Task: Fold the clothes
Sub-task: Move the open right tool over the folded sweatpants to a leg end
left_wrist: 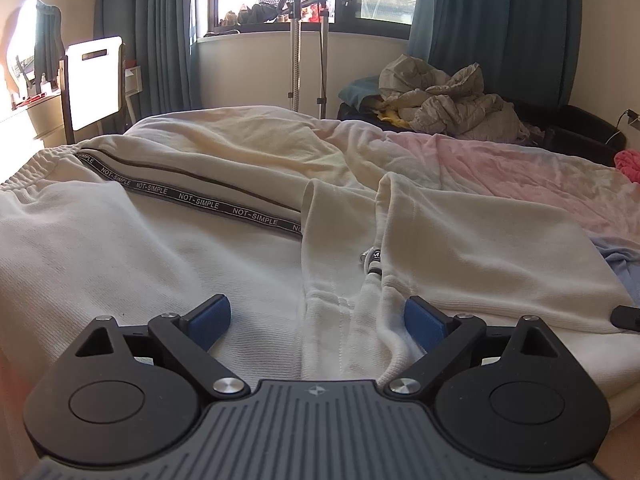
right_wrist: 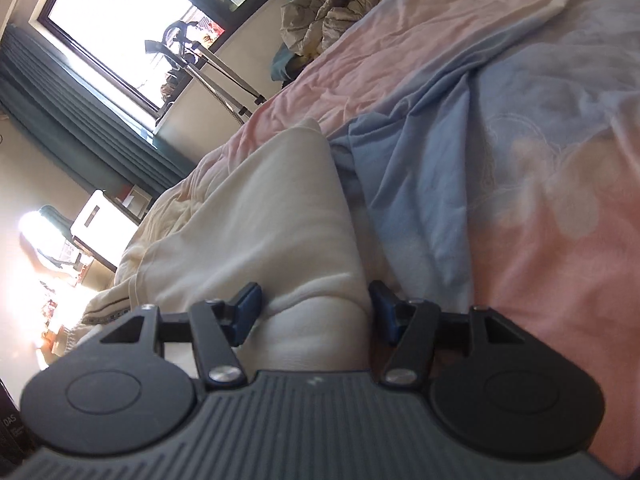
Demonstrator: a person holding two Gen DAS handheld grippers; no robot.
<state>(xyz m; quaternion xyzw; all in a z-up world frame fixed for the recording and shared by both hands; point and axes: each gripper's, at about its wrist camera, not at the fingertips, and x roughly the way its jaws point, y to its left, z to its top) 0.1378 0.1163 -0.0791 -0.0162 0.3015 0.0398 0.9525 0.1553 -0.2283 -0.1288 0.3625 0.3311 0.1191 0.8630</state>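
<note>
The left gripper (left_wrist: 318, 322) stands spread wide over the cream trousers' (left_wrist: 224, 240) waistband and cuffs, gripping nothing. The right gripper (right_wrist: 316, 312) straddles a cream fold — its jaws are parted, and whether the pads pinch the cloth I cannot tell. The trousers lie on the bed sheet (right_wrist: 520, 160), seemingly doubled once — further folds remain.

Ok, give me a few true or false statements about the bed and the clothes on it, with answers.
1. The cream trousers carry a black stripe with white lettering. True.
2. The bedsheet is plain dark green. False: it is pink and pale blue.
3. The left gripper has its jaws open over cream cloth. True.
4. The curtains are bright red. False: they are dark teal.
5. A crumpled beige quilt lies beyond the bed. True.
</note>
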